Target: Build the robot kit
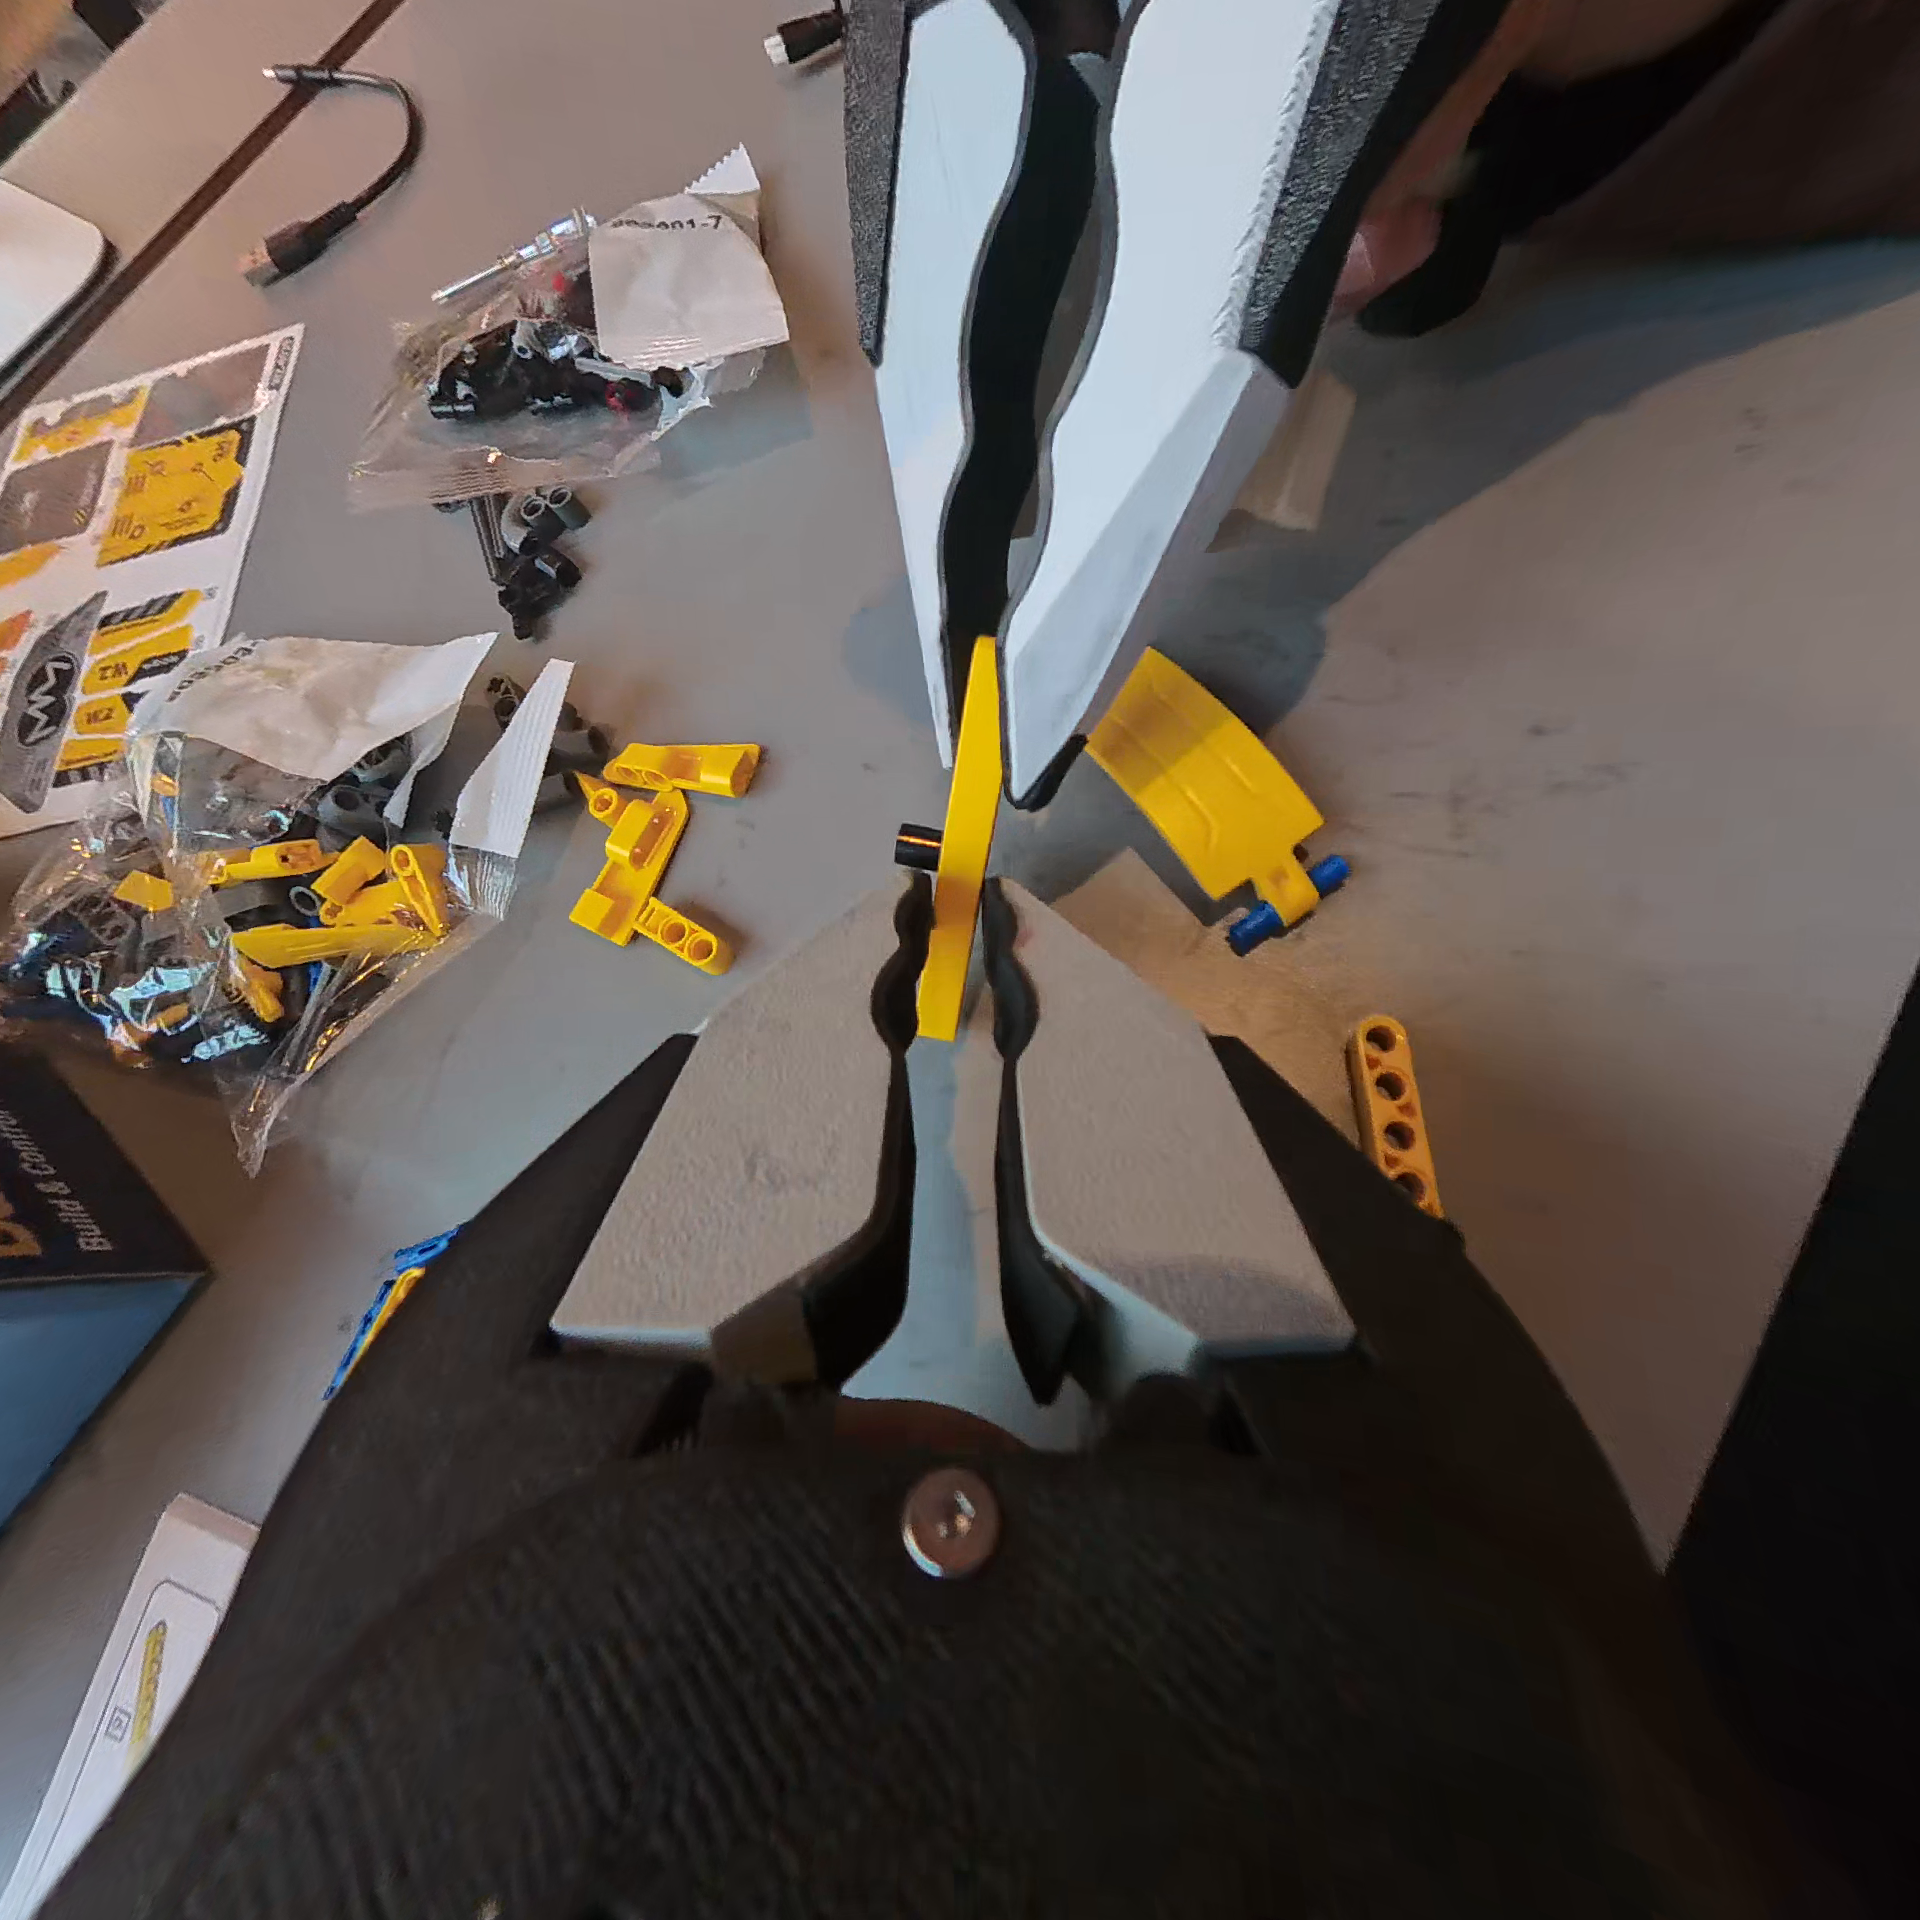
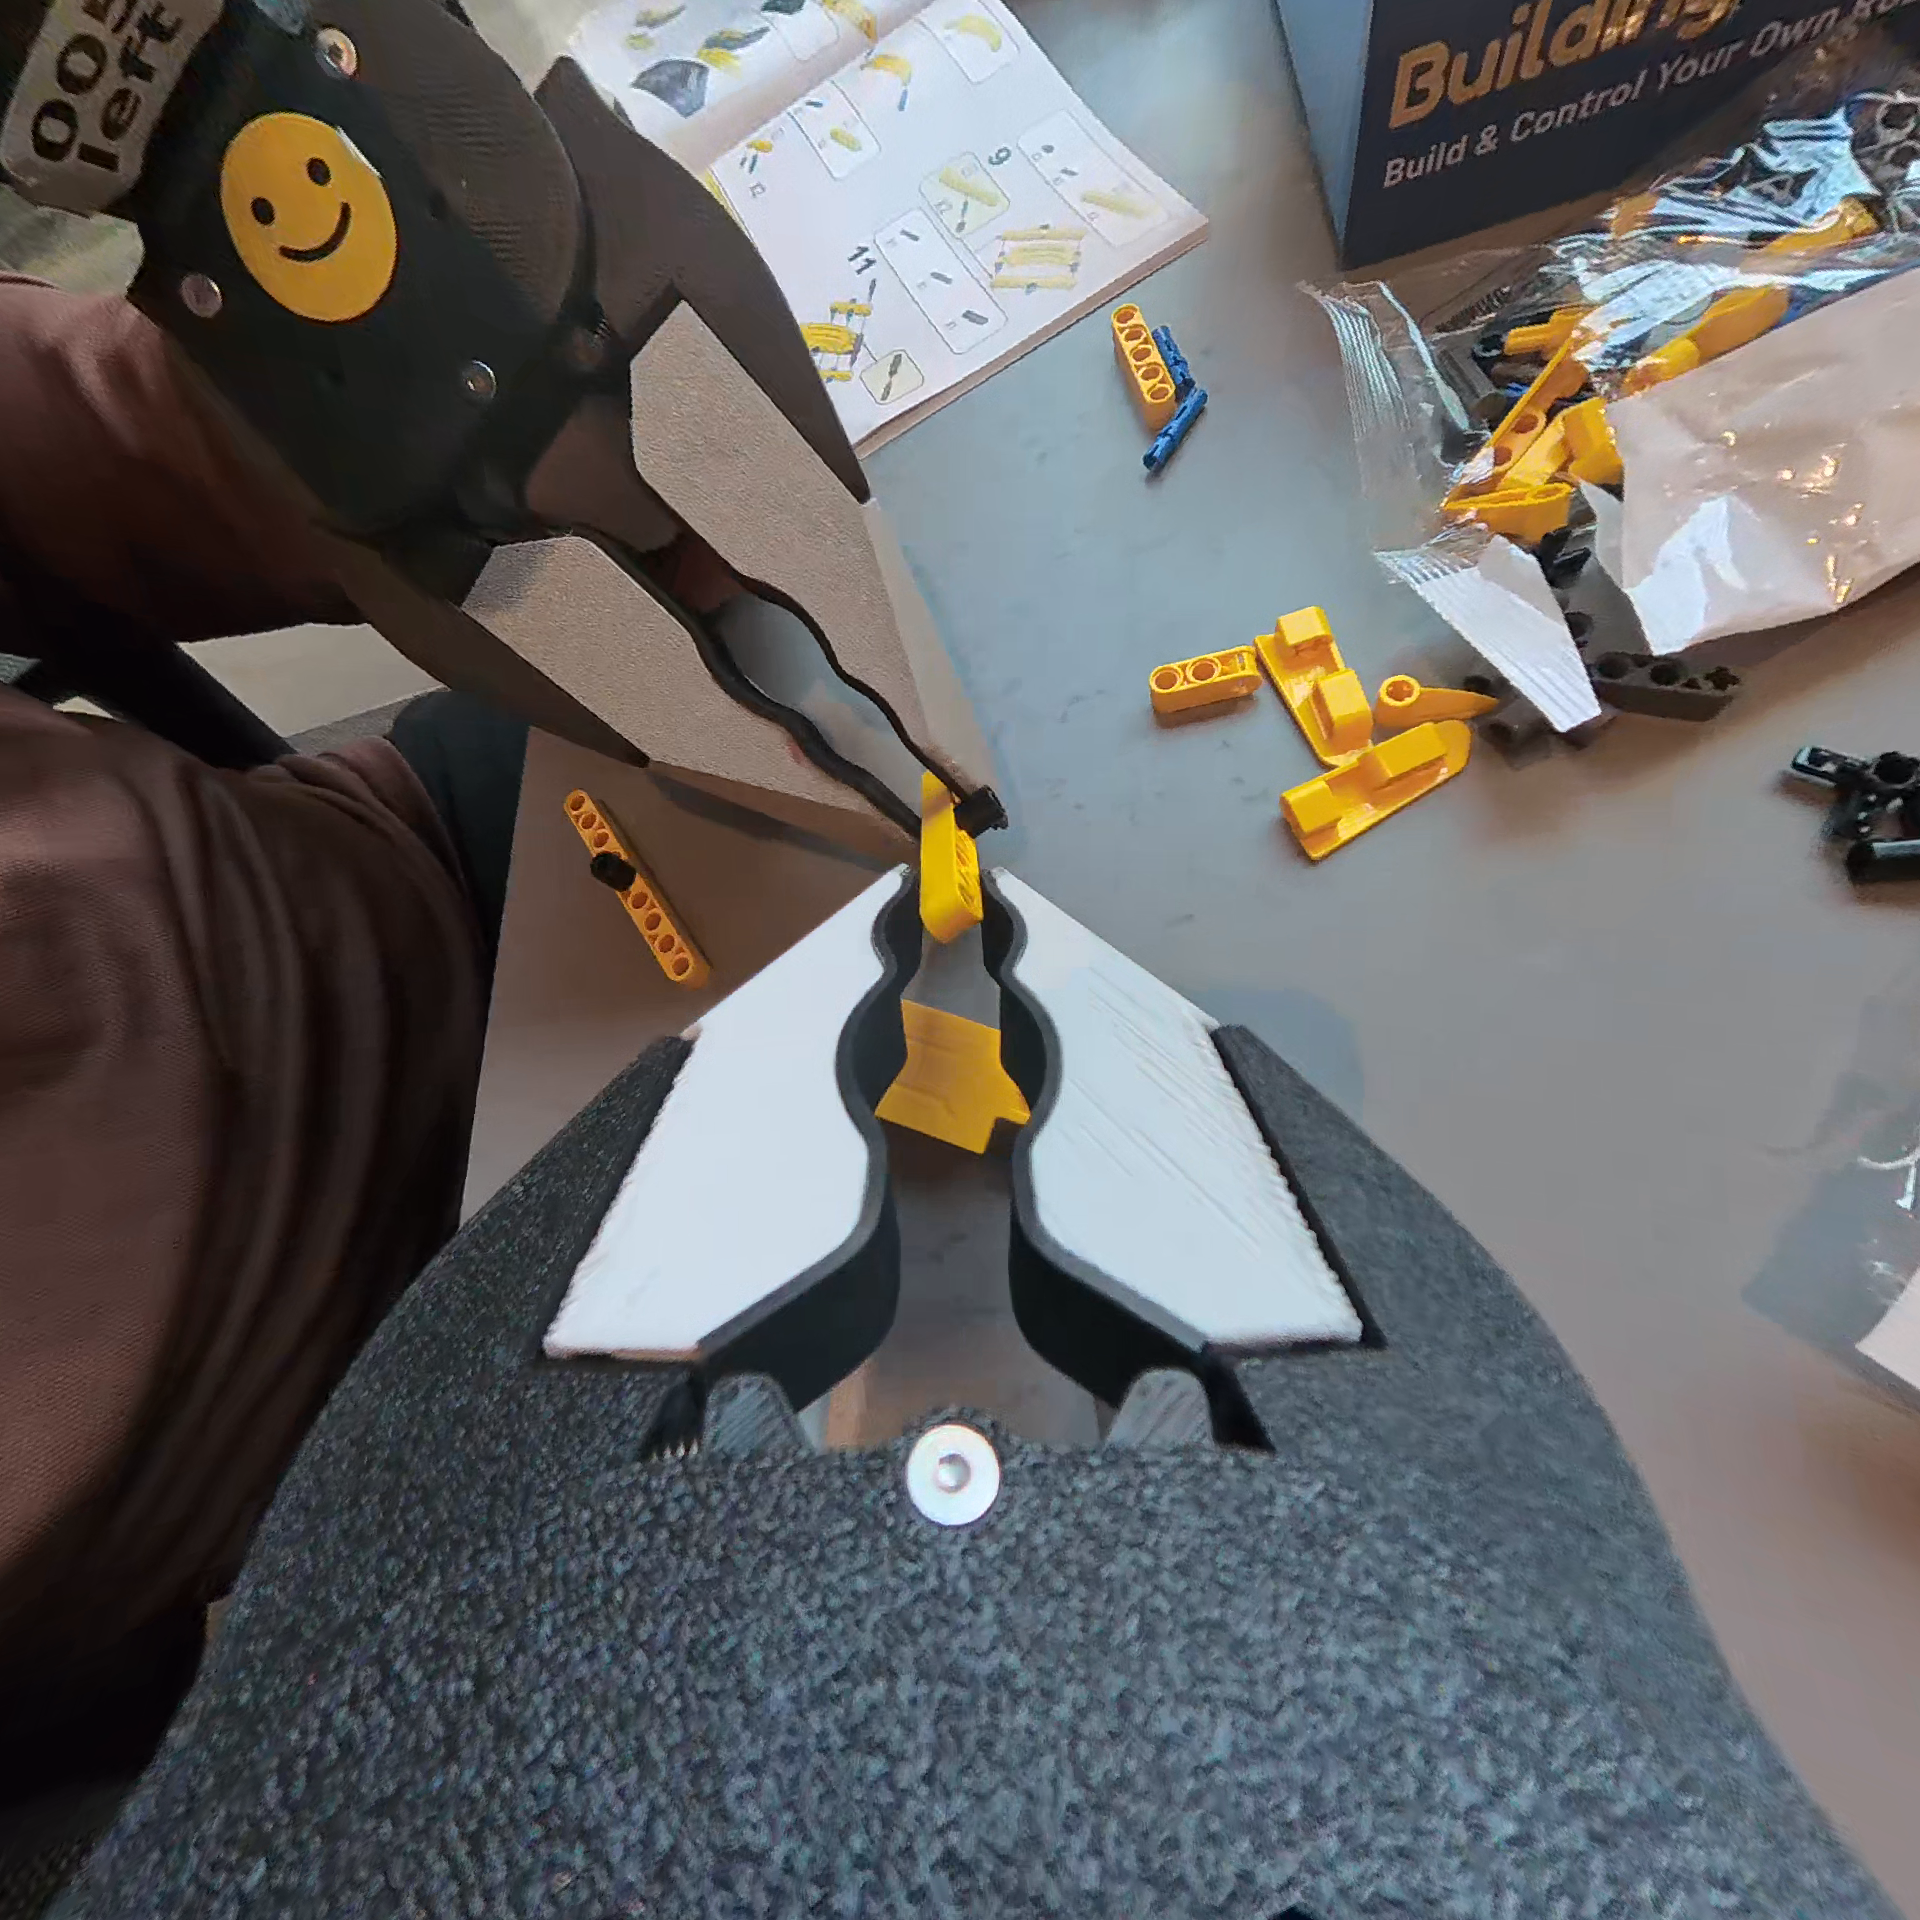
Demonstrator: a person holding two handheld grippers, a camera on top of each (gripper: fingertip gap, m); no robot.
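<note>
Lighting moderate and even, slightly warm, from overhead. Soft, diffuse shadows fall on the grey table [image 1: 1558,675] beneath each claw. Specular glare on the clear plastic bags [image 2: 1714,436] and on the screw head [image 2: 953,1473]. Strong wide-angle distortion: edges bow and stretch. Centre sharp; corners and the near claw body [image 1: 935,1714] soft, with slight motion blur.

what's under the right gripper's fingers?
Under the right gripper, a curved yellow panel lies on the grey table, blue pins at one end. Its near part is hidden by the fingers.
</note>
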